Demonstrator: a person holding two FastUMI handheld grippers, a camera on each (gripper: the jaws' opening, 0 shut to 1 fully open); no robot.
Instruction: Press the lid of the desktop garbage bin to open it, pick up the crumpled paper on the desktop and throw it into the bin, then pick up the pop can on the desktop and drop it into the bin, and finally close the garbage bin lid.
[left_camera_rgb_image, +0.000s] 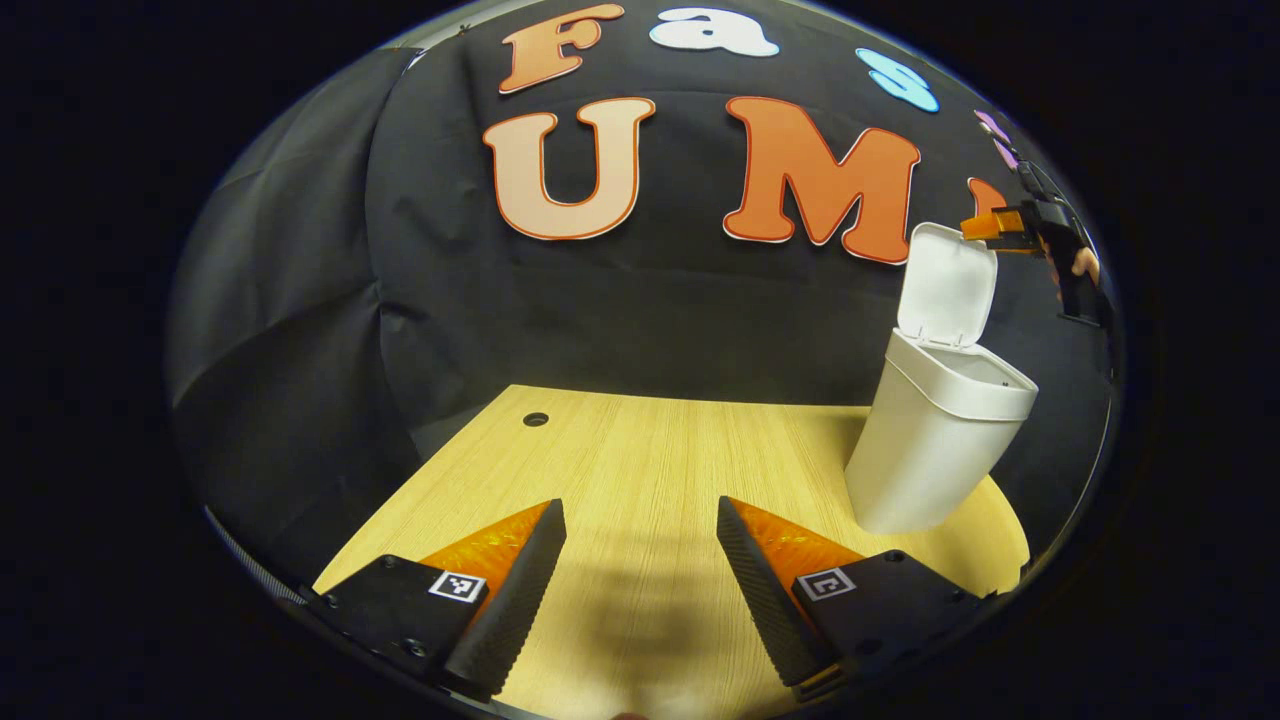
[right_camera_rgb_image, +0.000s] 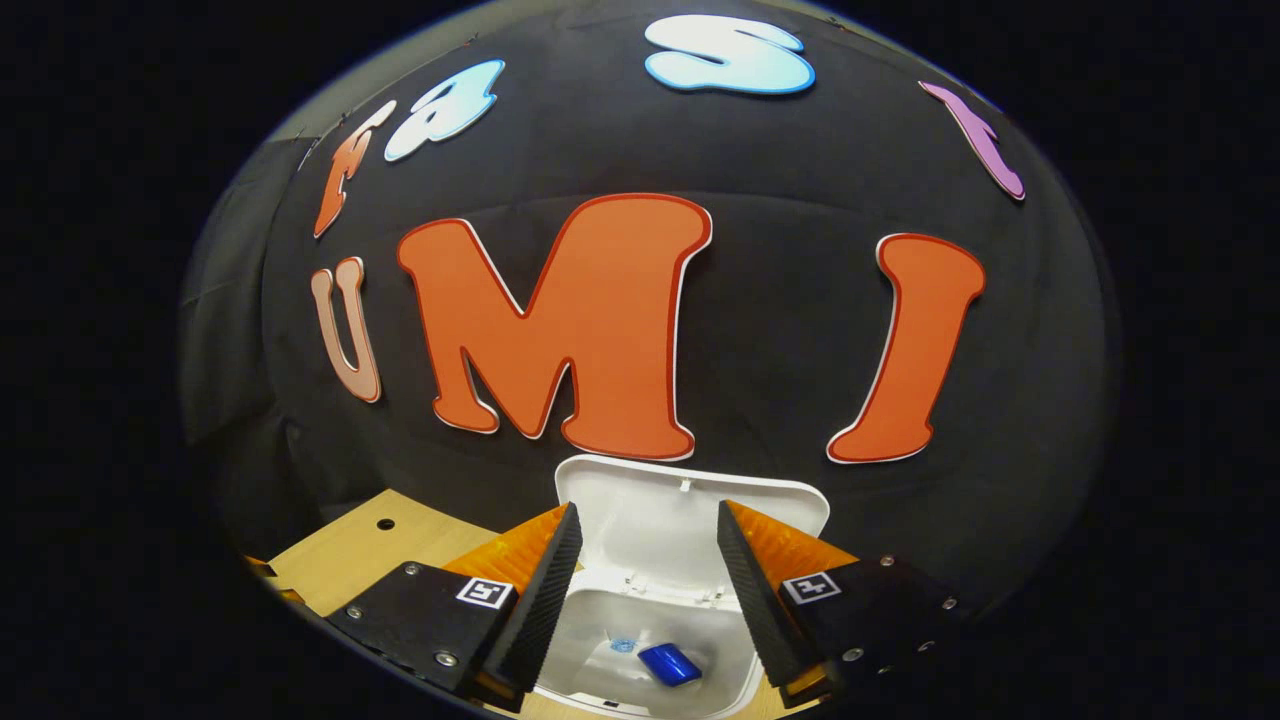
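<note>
Right gripper view looks down between its spread, empty right gripper (right_camera_rgb_image: 640, 600) into the white plastic bin (right_camera_rgb_image: 650, 640), lid (right_camera_rgb_image: 660, 510) up, where a blue can (right_camera_rgb_image: 669, 664) lies; the left gripper (left_camera_rgb_image: 640, 590) gapes empty over the pale wooden desk (left_camera_rgb_image: 640, 450).

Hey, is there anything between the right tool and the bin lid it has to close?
Nothing visible blocks it. The right tool hangs open over the bin, whose lid stands upright just past the fingers. A blue object lies inside, below the rim.
</note>
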